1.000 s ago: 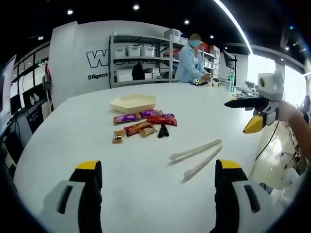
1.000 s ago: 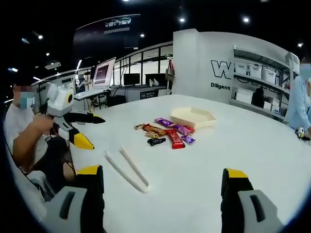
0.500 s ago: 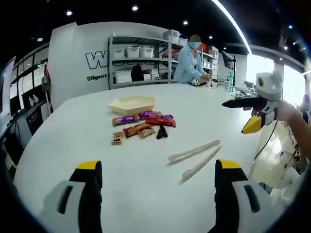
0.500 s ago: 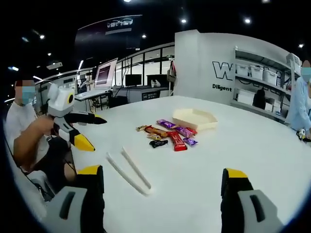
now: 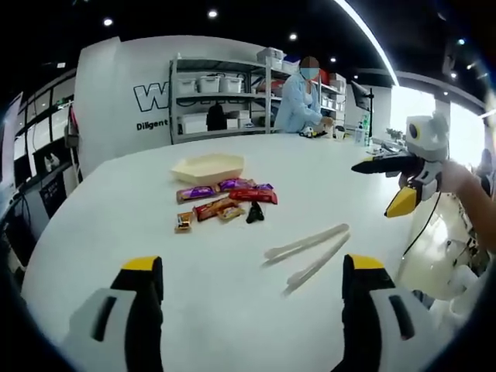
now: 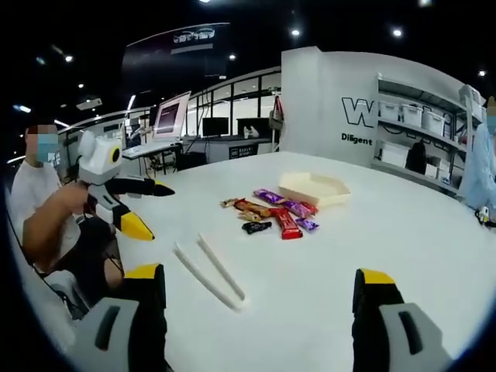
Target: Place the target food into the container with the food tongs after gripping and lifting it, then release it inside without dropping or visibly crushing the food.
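An empty cream tray (image 5: 208, 166) is seen behind wrapped snacks (image 5: 225, 198); the food tongs (image 5: 306, 254) lie narrowly parted, holding nothing.

Lab or demo workspace, metal shelving (image 5: 221, 97) with storage bins, computer monitors (image 6: 172, 116), logo wall (image 5: 124, 93), ceiling spotlights

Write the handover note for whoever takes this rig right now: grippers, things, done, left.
Left gripper: open, empty, above the white table.
Right gripper: open, empty, also above the table.
Food tongs: lying flat on the table, untouched, nearer the right gripper's side.
Wrapped snack bars: loose cluster mid-table, a small dark piece at its edge.
Container: cream tray just beyond the snacks; it looks empty.
Done: nothing yet.
Left: pick up the tongs, grip and lift the target food gently, release it inside the tray.
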Motion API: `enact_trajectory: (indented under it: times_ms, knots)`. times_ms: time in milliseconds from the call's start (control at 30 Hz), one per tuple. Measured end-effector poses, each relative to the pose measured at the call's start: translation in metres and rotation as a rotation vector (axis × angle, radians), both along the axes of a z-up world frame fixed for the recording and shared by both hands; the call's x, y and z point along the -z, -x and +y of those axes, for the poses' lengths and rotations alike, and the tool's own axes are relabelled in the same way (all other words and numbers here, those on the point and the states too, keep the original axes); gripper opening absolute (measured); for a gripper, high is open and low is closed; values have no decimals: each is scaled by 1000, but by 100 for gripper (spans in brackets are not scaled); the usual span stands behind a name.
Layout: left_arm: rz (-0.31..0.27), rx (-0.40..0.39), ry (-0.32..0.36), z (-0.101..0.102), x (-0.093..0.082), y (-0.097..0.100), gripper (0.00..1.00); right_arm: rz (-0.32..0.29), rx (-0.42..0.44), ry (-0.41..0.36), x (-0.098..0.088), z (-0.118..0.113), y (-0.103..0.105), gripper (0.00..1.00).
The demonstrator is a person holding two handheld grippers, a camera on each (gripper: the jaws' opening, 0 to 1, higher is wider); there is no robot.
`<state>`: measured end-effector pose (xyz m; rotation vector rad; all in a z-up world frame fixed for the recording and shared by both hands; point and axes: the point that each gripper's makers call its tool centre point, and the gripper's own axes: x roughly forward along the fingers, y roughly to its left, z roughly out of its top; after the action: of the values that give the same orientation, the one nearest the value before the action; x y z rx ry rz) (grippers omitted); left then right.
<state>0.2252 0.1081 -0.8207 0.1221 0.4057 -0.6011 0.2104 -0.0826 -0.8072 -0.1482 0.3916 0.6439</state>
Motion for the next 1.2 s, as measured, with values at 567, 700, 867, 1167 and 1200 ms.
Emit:
enact_trajectory:
  times_ms: [567,700,867,1167,1200]
  knots:
    - [22,129,26,-19,7,11,81,8,-14,-6,6,2,2,98]
    - [23,169,64,-26,6,13,76,7,-14,-8,6,2,3,98]
    - [26,222,56,-34,13,16,71,9,-16,-8,6,2,3,98]
    - [28,301,45,-44,22,20,60,11,-15,-5,7,1,3,98]
    - [27,307,46,-45,22,20,59,9,-14,-5,7,1,3,98]
